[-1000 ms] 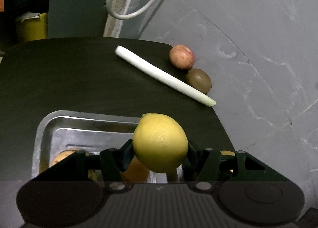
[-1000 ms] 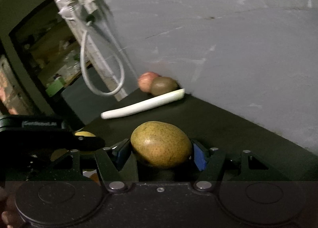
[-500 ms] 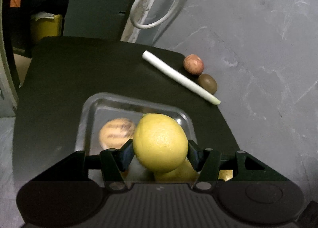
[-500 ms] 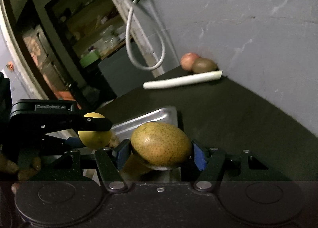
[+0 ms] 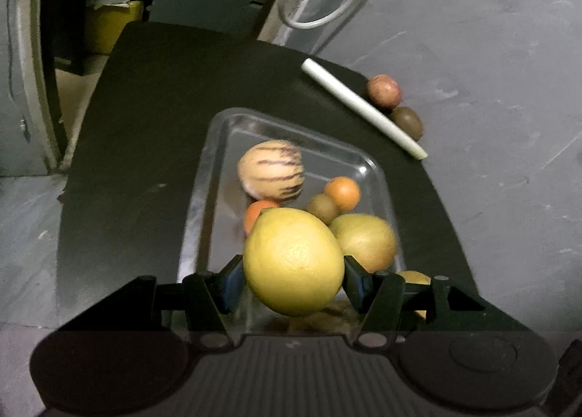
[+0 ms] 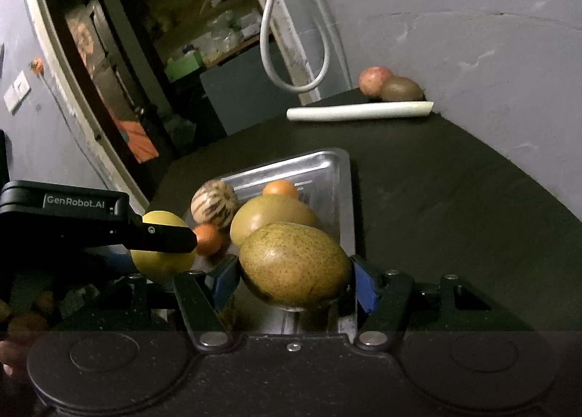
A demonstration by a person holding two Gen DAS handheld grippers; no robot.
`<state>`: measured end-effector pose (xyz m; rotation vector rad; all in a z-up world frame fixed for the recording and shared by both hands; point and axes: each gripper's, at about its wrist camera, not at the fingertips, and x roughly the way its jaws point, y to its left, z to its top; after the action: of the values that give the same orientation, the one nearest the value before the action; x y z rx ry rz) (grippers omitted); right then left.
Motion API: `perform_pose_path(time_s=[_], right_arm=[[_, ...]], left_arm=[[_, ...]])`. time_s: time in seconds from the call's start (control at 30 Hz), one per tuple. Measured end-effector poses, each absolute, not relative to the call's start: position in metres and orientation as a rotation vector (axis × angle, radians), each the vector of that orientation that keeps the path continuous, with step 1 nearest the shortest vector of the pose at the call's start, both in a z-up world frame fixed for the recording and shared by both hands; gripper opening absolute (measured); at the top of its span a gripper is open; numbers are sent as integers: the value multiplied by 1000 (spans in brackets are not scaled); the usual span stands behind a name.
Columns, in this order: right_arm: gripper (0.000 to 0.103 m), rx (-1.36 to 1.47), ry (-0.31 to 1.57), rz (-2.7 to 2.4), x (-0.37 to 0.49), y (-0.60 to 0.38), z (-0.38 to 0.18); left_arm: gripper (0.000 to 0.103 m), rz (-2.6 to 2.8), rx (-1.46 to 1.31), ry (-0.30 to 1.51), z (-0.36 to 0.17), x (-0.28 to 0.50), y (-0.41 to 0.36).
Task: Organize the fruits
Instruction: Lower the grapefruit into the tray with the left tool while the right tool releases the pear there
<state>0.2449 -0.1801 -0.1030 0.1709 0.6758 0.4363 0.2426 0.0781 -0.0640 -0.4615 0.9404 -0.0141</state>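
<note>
My left gripper (image 5: 291, 280) is shut on a yellow lemon (image 5: 293, 260) and holds it above the near end of a metal tray (image 5: 214, 147). The tray holds a striped melon (image 5: 271, 169), two oranges (image 5: 342, 193), a small kiwi (image 5: 322, 207) and a yellow-green fruit (image 5: 365, 240). My right gripper (image 6: 294, 284) is shut on a speckled green-yellow mango (image 6: 293, 264), held above the tray's (image 6: 320, 169) near edge. The left gripper with the lemon (image 6: 160, 253) shows at the left of the right wrist view.
A white leek stalk (image 5: 363, 109) lies on the black table (image 5: 145, 126) at the far right, with a red apple (image 5: 383, 89) and a brown kiwi (image 5: 407, 122) behind it against the grey wall. A white hose loop (image 6: 287, 53) hangs beyond the table.
Both grippers have risen and pulled back with their fruits. More of the tray and the fruits in it now show.
</note>
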Motion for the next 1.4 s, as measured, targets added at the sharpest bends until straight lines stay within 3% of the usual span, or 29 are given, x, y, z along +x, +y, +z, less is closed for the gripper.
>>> perform_pose_path(time_s=[1.23, 1.4], right_arm=[[68, -156, 682, 463, 246, -145, -105], [72, -132, 689, 461, 246, -149, -104]], left_arm=[[61, 111, -455, 987, -80, 239, 73], [66, 108, -466, 984, -81, 238, 74]])
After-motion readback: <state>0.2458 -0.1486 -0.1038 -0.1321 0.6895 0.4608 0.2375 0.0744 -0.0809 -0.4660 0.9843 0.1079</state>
